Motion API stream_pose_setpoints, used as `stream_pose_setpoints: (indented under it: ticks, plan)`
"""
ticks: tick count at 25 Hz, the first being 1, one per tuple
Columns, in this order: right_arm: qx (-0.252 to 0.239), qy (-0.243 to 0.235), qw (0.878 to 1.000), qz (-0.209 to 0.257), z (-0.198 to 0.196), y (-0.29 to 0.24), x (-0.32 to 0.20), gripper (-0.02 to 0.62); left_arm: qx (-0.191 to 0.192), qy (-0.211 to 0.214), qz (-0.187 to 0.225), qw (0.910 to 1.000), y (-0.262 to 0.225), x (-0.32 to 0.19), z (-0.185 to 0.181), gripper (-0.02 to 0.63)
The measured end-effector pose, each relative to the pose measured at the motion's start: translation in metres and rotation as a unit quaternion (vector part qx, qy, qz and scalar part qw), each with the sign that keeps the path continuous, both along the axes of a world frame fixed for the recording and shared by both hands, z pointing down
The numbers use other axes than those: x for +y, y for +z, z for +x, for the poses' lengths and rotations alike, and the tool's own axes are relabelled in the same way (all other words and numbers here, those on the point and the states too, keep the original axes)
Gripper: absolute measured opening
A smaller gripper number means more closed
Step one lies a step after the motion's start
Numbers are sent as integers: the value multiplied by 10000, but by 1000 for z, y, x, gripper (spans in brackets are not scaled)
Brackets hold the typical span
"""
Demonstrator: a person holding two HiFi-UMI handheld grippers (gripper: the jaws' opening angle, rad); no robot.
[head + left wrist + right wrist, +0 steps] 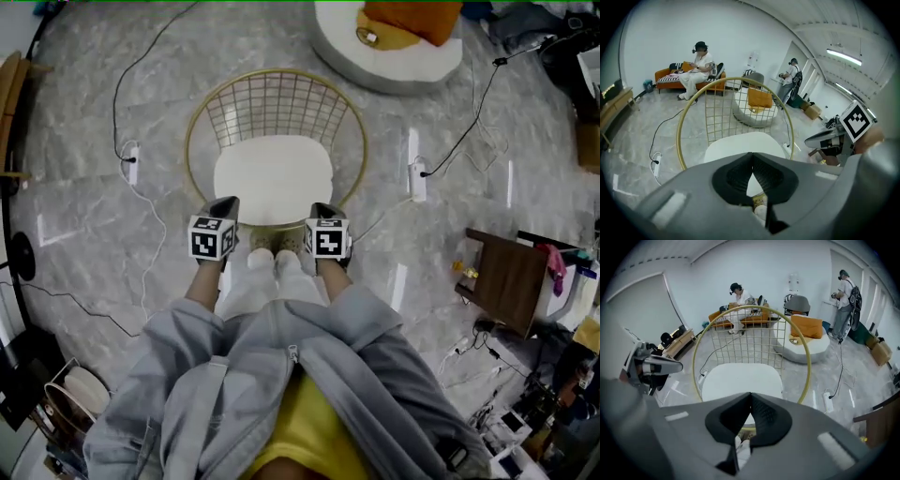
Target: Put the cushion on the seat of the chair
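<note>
A gold wire chair stands on the marble floor in front of me. A white cushion lies flat on its seat. In the head view my left gripper hovers by the cushion's near left corner and my right gripper by its near right corner. Both hang above the chair's front edge. In the left gripper view the left gripper is shut with nothing between its pads, the cushion below it. The right gripper is likewise shut and empty over the cushion.
A round white pouf carrying an orange cushion sits behind the chair. Power strips with trailing cables lie either side of it. A dark wooden side table stands at the right. A person sits on an orange sofa.
</note>
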State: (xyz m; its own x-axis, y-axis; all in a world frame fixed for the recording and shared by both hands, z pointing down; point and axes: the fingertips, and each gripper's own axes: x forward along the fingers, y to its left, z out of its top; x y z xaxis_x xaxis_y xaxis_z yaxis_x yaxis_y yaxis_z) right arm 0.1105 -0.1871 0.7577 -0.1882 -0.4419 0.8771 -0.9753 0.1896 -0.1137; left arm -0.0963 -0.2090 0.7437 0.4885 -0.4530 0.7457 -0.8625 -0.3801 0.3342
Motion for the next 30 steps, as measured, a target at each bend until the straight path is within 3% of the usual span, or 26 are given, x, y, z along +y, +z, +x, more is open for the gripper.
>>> stream_pose_setpoints:
  ticks: [7,12,16,21,30]
  plan:
    - [16,-341,9985,437,-14,-61,30,-2,24,-92,344,9994,-61,35,3,2]
    - [-7,-355,9898,1381,-15,-131,15,-1,104,-137,1016,9947,-122,28,10,2]
    - [-22,-362,9740,2238,-16,-198,-6,-2,230,-203,1744,9842,-181,11,15,2]
    - [-134,-364,9462,3211,-22,-286,-15,-2,396,-332,2653,9628,-263,4,17,2]
    - [-129,-764,8796,4694,-37,-422,-15,-2,542,-361,4221,9042,-403,4,31,2]
